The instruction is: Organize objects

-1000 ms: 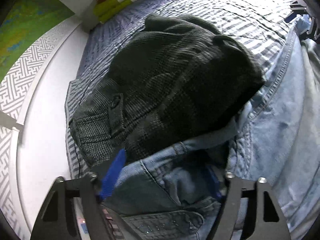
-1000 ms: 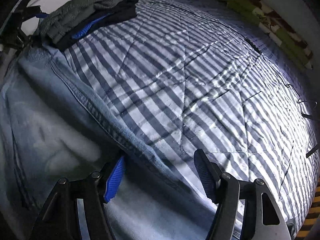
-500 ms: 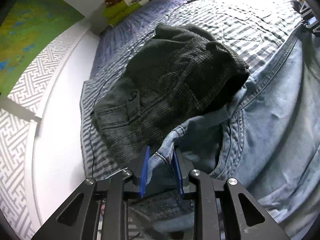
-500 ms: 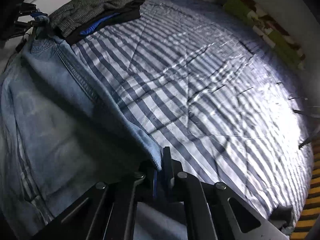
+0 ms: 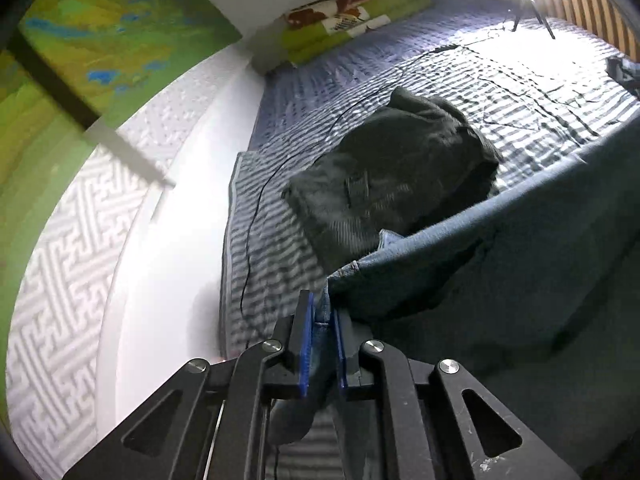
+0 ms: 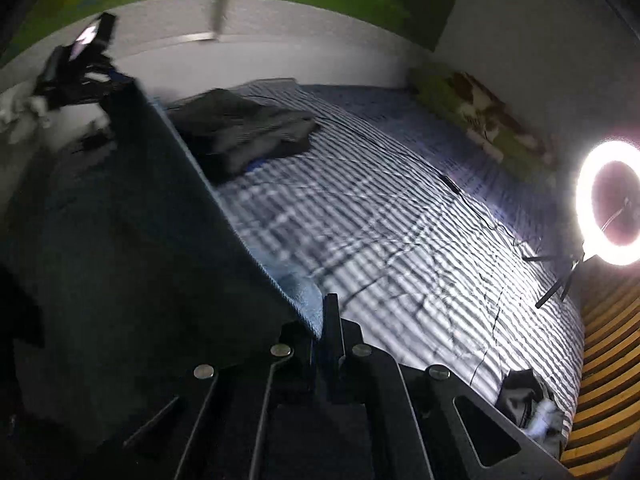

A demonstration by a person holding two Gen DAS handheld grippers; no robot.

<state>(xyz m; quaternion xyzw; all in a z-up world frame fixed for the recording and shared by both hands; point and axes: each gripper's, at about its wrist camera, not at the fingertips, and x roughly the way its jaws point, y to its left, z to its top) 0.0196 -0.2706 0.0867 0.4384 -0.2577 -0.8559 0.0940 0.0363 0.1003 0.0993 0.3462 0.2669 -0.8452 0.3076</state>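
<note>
A pair of light blue jeans (image 5: pixel 520 260) hangs stretched above the striped bedspread (image 5: pixel 520 92). My left gripper (image 5: pixel 322 308) pinches one corner of the jeans between its blue pads, and its jaws are still closing on the denim. My right gripper (image 6: pixel 324 320) is shut on the other corner of the jeans (image 6: pixel 140 240). In the right wrist view the left gripper (image 6: pixel 84 76) shows at the far end of the taut edge. A folded pile of dark garments (image 5: pixel 400 176) lies on the bed beyond the jeans, also visible as the dark pile (image 6: pixel 240 132).
A white wall (image 5: pixel 160 240) runs along the bed's left side. A folded green patterned blanket (image 5: pixel 352 12) lies at the head. A ring light (image 6: pixel 612 200) on a tripod stands at the right. A thin cable (image 5: pixel 256 220) crosses the bedspread. Small crumpled clothes (image 6: pixel 532 412) lie near the right edge.
Both grippers went from open to shut on the jeans' corners and rose. The jeans lifted off the bed and now hang taut between them.
</note>
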